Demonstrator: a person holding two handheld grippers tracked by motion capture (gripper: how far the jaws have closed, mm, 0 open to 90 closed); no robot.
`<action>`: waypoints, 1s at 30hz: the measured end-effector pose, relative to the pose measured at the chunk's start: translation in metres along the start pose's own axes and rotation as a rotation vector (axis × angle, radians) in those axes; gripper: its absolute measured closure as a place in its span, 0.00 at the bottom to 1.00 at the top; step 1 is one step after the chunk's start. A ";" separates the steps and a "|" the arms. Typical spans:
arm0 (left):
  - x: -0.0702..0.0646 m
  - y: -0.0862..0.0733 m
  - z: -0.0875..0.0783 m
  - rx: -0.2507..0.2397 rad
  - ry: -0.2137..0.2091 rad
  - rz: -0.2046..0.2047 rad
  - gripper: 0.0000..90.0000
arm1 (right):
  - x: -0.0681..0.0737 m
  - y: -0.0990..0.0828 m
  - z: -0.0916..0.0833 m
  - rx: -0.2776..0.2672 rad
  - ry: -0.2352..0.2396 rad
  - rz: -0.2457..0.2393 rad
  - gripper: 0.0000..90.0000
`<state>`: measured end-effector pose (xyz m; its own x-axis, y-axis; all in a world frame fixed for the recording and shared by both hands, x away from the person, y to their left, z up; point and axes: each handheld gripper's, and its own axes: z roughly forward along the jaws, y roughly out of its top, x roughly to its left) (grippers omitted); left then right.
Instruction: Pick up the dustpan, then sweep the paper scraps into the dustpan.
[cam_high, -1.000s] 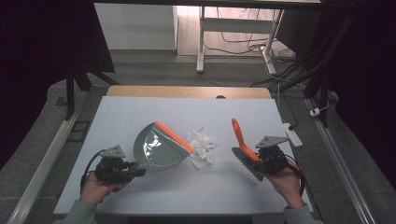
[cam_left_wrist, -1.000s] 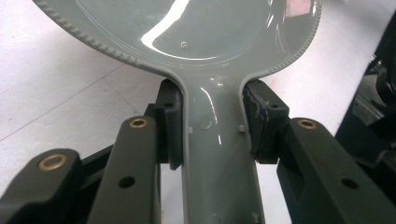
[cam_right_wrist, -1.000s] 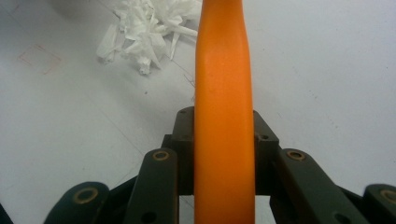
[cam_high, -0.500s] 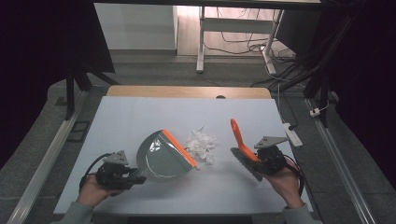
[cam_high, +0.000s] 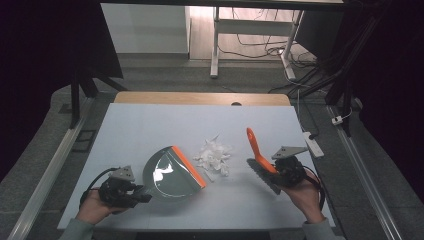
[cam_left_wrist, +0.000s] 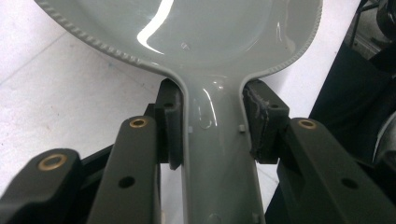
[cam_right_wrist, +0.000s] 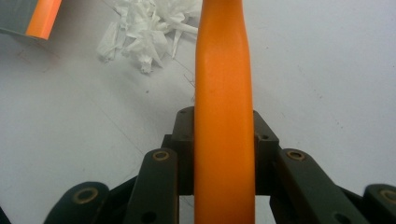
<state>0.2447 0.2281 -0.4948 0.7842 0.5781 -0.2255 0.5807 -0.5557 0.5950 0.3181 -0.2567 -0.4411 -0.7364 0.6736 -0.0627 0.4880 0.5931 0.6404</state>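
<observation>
A grey dustpan (cam_high: 167, 175) with an orange lip (cam_high: 189, 166) lies low over the white table at the front left. My left gripper (cam_high: 139, 193) is shut on its handle. In the left gripper view the pads clamp the handle (cam_left_wrist: 217, 154) on both sides, with my left gripper (cam_left_wrist: 212, 128) just behind the pan. A pile of white paper shreds (cam_high: 215, 155) lies right of the lip. At the right, my right gripper (cam_high: 274, 169) is shut on a brush with an orange handle (cam_high: 254, 145). The handle (cam_right_wrist: 224, 84) runs between the pads of my right gripper (cam_right_wrist: 224, 135), with the shreds (cam_right_wrist: 144, 28) ahead to its left.
The white table top (cam_high: 150, 125) ends in a wooden strip at the far edge. A white power strip (cam_high: 312, 144) lies at the right edge. Metal rails run along both sides, and cables lie on the floor beyond.
The left hand has drawn the dustpan a little toward the near edge and lowered it, with its lip now beside the shreds. The right hand and the brush have stayed put.
</observation>
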 end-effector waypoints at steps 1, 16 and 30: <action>0.000 0.000 0.000 0.007 -0.002 0.002 0.68 | 0.000 0.000 0.000 0.001 0.000 0.001 0.78; -0.002 0.001 0.009 0.057 -0.021 0.017 0.68 | 0.004 0.002 0.002 0.003 0.002 -0.013 0.78; -0.004 0.003 0.008 0.053 -0.006 0.015 0.68 | 0.007 0.008 0.000 -0.017 0.010 -0.017 0.78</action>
<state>0.2452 0.2199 -0.4983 0.7941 0.5659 -0.2217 0.5794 -0.5949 0.5571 0.3163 -0.2472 -0.4364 -0.7496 0.6586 -0.0661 0.4669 0.5969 0.6525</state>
